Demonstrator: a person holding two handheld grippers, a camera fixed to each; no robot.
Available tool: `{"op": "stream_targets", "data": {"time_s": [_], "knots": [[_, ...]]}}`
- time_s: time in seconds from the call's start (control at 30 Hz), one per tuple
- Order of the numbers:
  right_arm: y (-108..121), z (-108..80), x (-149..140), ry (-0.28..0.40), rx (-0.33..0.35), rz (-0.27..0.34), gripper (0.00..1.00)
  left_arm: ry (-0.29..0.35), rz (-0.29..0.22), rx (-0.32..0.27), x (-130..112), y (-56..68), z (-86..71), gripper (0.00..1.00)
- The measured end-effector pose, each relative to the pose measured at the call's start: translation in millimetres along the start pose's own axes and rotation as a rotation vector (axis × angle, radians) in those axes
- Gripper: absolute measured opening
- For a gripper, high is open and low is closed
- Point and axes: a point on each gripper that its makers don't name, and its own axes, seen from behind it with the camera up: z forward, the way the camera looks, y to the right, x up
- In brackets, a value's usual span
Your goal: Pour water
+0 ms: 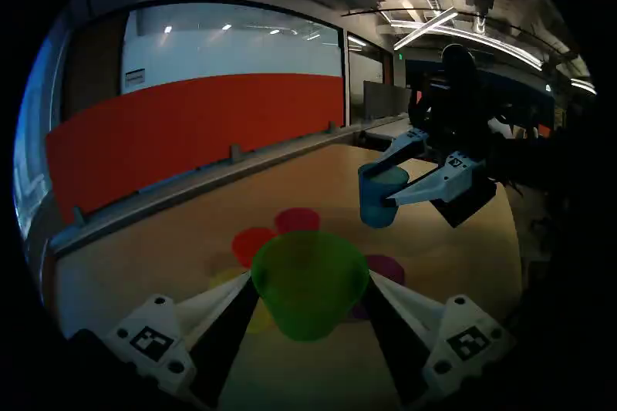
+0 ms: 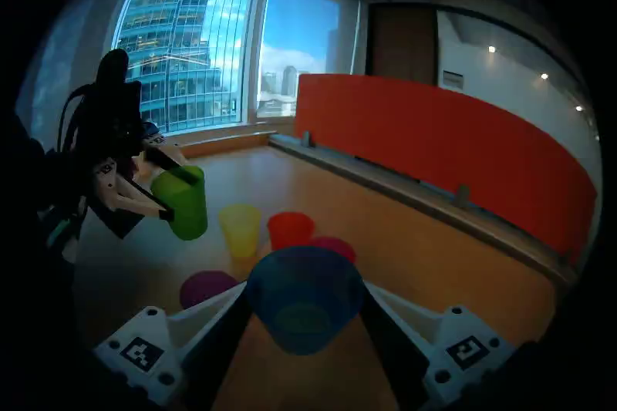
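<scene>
Left gripper view, nearest first: the left gripper point(image 1: 308, 291) has its white fingers point(image 1: 224, 307) pressed on either side of a translucent green cup point(image 1: 310, 280), which they pinch with its mouth up. Just behind it a red cup point(image 1: 251, 244), a pink cup point(image 1: 298, 219) and a purple cup point(image 1: 388, 266) stand close together on the wooden tabletop point(image 1: 455, 257). Farther off to the right, the right gripper point(image 1: 378, 187) pinches a blue cup point(image 1: 376, 209), held about upright. An orange partition point(image 1: 193, 133) runs along the far edge of the tabletop.

Right gripper view: the blue cup sits between this gripper's own fingers point(image 2: 393, 311), both pressed to its sides. Beyond it a yellow cup point(image 2: 240, 230) stands beside the red one, with the purple cup nearer and to the left. Farther left the green cup hangs in the other gripper, close to the yellow cup. Tall windows point(image 2: 193, 48) close the background. Whether either held cup contains water cannot be told.
</scene>
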Motion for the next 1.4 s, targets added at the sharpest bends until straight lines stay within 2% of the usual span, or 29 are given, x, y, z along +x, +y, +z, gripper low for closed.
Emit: {"op": "stream_targets", "data": {"time_s": [0.3,0.7,1.0,1.4], "knots": [[-3,-20.0,44,0.104,-0.019,-0.022,0.92,0.122,-0.03,0.027,42,-0.9,-13.5,0.87],[-11,-40.2,96,0.236,-0.038,-0.029,0.92,0.248,-0.063,0.019,82,10.8,-28.5,0.87],[-11,-50.5,122,0.315,-0.047,-0.015,0.92,0.28,-0.082,0.002,92,14.8,-32.6,0.87],[-13,-54.0,137,0.35,-0.044,-0.014,0.92,0.288,-0.06,-0.015,96,20.1,-32.4,0.87]]}}
